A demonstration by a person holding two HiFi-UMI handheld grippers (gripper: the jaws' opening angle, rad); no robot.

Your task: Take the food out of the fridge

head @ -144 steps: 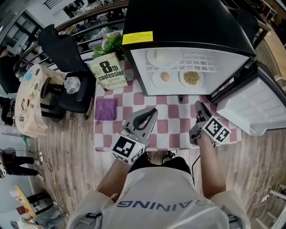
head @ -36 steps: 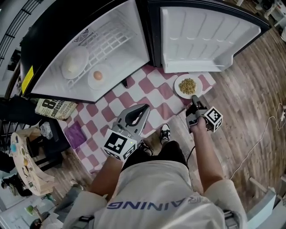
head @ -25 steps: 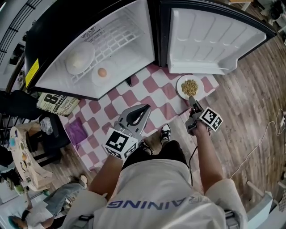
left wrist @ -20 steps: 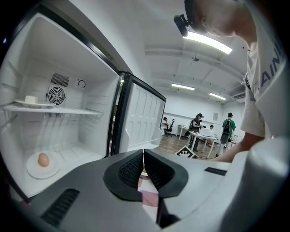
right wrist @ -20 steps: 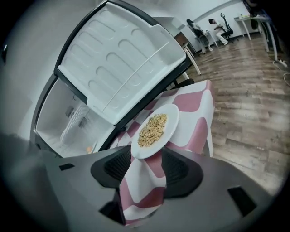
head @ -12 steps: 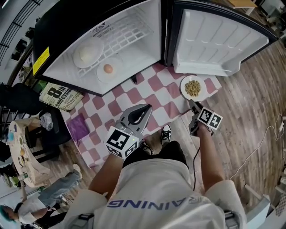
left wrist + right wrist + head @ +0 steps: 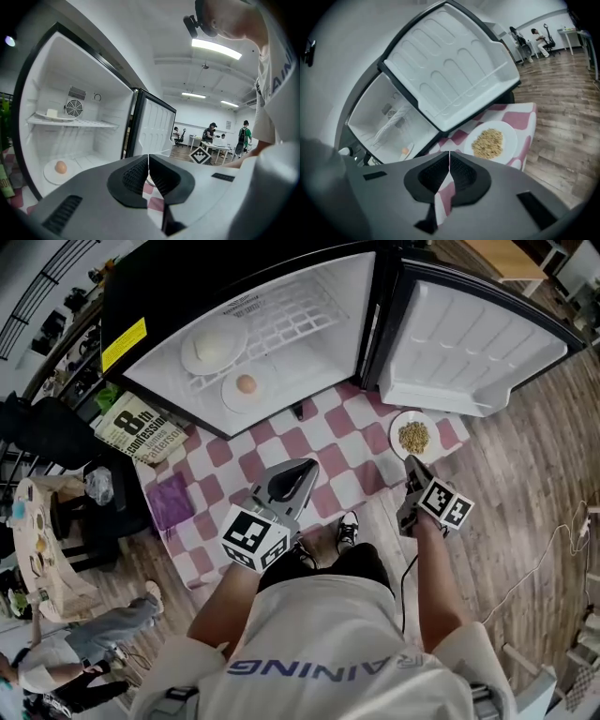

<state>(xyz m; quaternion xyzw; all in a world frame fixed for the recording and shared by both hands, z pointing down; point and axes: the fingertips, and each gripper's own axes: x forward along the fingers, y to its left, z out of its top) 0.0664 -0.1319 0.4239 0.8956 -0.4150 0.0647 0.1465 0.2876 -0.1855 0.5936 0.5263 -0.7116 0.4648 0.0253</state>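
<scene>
Left hand-held gripper (image 7: 304,466), jaws together, empty, toward the fridge (image 7: 309,367); right hand-held gripper (image 7: 410,463) likewise, angled down near the plate (image 7: 397,428).

My left tongs (image 7: 148,161) and right tongs (image 7: 449,157) are matt grey plastic with ribbed black pads. The fridge (image 7: 187,287) is glossy black outside, smooth white plastic inside. Checked cloth (image 7: 328,442), matt; wood floor (image 7: 525,484).

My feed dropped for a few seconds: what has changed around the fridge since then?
The plate of grains left the floor of the fridge and now lies on the checkered cloth by the open door. The right gripper, earlier at its rim, has drawn back, jaws shut, empty. Unchanged: the egg and the white food on the shelf stay inside; the left gripper stays shut, empty.
</scene>
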